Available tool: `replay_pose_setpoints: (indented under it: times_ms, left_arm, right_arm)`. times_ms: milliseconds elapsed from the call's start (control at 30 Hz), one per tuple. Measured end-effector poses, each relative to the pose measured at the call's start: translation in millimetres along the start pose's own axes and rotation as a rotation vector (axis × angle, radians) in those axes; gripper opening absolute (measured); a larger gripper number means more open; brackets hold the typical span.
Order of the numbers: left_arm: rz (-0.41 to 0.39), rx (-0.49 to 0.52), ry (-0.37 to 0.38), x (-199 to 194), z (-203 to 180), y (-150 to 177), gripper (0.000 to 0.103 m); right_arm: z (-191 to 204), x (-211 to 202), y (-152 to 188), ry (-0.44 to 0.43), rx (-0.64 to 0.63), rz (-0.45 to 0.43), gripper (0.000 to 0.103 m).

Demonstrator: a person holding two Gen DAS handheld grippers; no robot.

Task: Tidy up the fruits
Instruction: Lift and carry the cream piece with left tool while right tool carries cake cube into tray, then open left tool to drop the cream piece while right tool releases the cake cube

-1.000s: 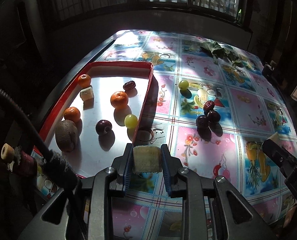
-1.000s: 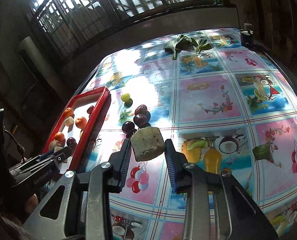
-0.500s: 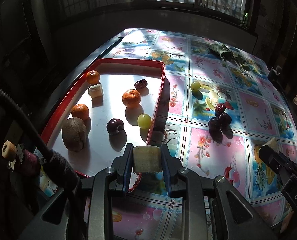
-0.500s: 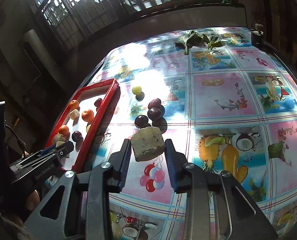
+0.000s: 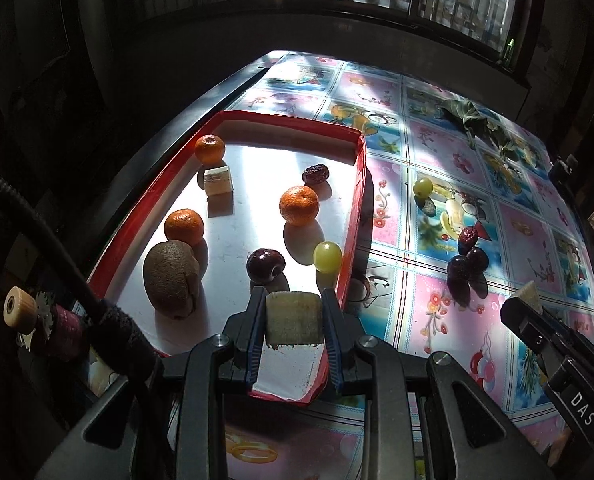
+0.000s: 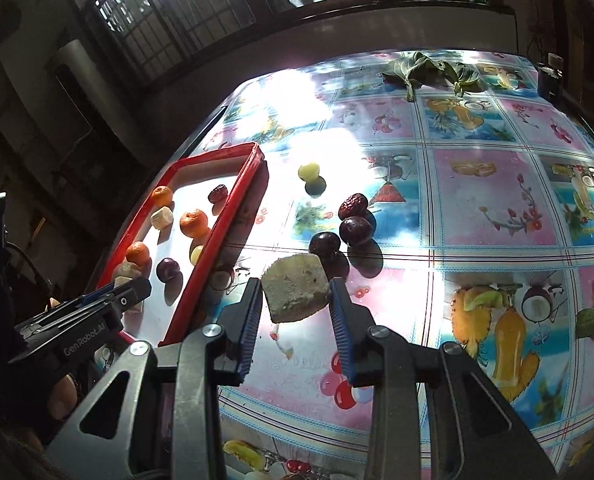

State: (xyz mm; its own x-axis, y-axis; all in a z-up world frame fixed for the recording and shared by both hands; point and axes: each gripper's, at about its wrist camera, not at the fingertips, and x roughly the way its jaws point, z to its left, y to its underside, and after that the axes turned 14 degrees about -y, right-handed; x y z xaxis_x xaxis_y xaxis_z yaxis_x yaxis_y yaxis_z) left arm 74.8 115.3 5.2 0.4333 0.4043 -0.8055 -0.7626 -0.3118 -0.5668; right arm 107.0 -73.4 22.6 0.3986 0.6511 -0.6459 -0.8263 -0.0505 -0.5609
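Note:
My left gripper (image 5: 293, 300) is shut on a pale cut fruit chunk (image 5: 293, 320) and hangs over the near end of the red tray (image 5: 353, 216). Inside the tray lie three oranges, a kiwi (image 5: 171, 278), a dark plum (image 5: 263, 266), a green grape (image 5: 327, 256), a date (image 5: 315, 174) and another cut chunk (image 5: 218, 180). My right gripper (image 6: 296, 292) is shut on a second pale chunk (image 6: 297, 288), above the tablecloth just right of the tray (image 6: 217, 236). Two dark plums (image 6: 324, 245) and a date (image 6: 353, 205) lie close beyond it.
On the patterned tablecloth a loose green grape (image 6: 309, 170) sits near the tray's right rim. Green leaves (image 6: 425, 68) lie at the far edge below the barred windows. The table's dark left edge (image 5: 217, 92) runs beside the tray. A black cable (image 5: 57, 256) crosses the left wrist view.
Both grippers have moved left with their chunks. The left one has gone from just outside the tray's near corner to over its near end. The right one has come nearer the tray.

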Motion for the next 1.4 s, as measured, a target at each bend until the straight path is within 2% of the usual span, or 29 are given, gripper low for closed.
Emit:
replay_pose_setpoints:
  times_ms: [267,400,700,933,1400]
  left_arm:
    - [0.046,-0.092,0.006,23,41,-28,0.026]
    - [0.057,-0.111,0.007,33,49,-39,0.026]
    - [0.077,-0.11,0.013,50,49,-51,0.026]
    - [0.097,-0.102,0.012,66,44,-57,0.026]
    - [0.138,-0.073,0.0,97,29,-61,0.026]
  right_arm:
    - [23,28,-26,-0.029,-0.057,0.005,0.036]
    - [34,49,-46,-0.05,-0.08,0.013,0.036]
    - [47,94,-83,-0.083,-0.095,0.032,0.036]
    - [50,135,-106,-0.066,-0.117,0.064,0.036]
    - [45,224,-129,-0.022,-0.137,0.191,0.036]
